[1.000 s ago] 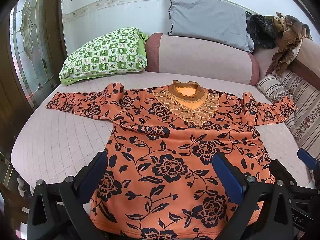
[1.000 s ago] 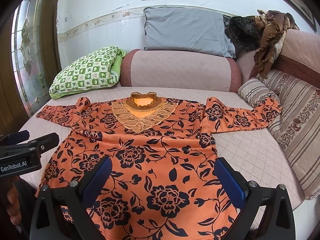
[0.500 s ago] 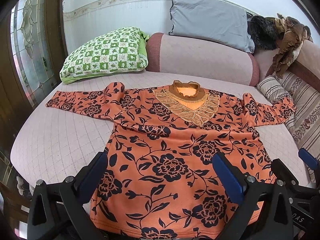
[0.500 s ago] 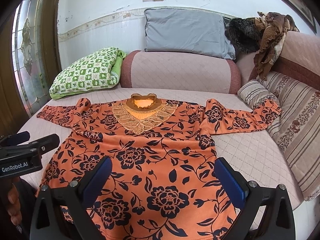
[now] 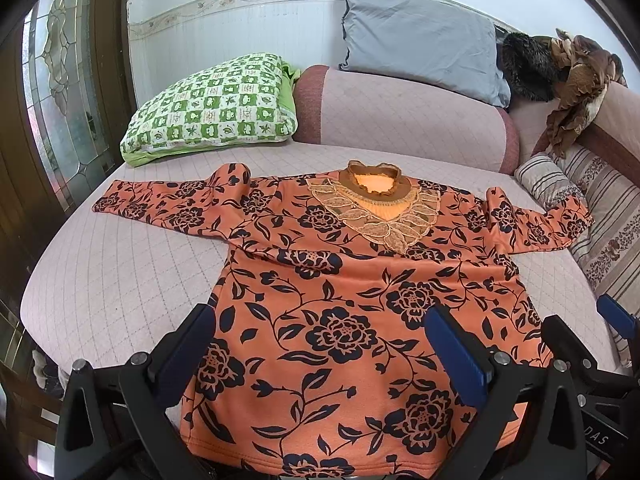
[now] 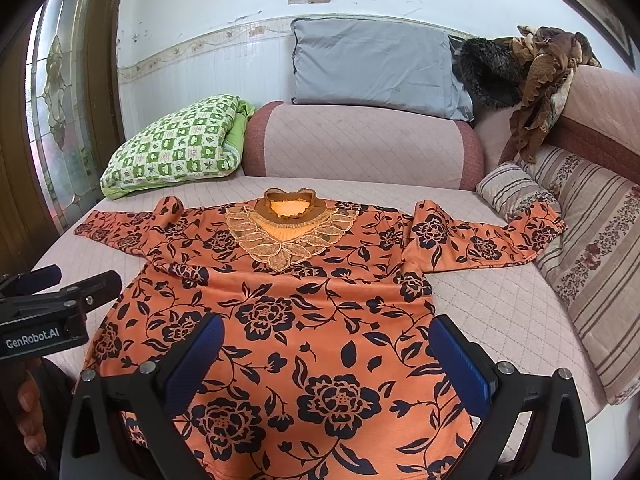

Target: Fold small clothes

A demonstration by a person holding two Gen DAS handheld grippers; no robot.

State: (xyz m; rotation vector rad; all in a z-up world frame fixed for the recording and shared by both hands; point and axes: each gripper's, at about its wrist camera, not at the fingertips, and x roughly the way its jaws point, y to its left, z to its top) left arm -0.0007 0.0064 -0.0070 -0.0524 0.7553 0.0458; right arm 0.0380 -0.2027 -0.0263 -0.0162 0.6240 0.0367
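An orange long-sleeved top with black flowers and a lace collar (image 5: 340, 288) (image 6: 304, 300) lies flat, face up, on the pink quilted sofa bed, both sleeves spread sideways. My left gripper (image 5: 320, 344) hovers open over the hem, empty. My right gripper (image 6: 326, 352) hovers open over the lower body of the top, empty. The left gripper also shows at the left edge of the right wrist view (image 6: 56, 300). The right gripper's blue tip shows at the right edge of the left wrist view (image 5: 616, 316).
A green checked pillow (image 5: 212, 104) lies at the back left. A pink bolster (image 6: 360, 144) and a grey cushion (image 6: 380, 68) stand behind. Striped cushions (image 6: 592, 248) and brown clothes (image 6: 540, 76) are on the right. A glazed door (image 5: 60, 100) is at the left.
Both views have shifted slightly; the grippers stay open above the hem. The top has not moved.
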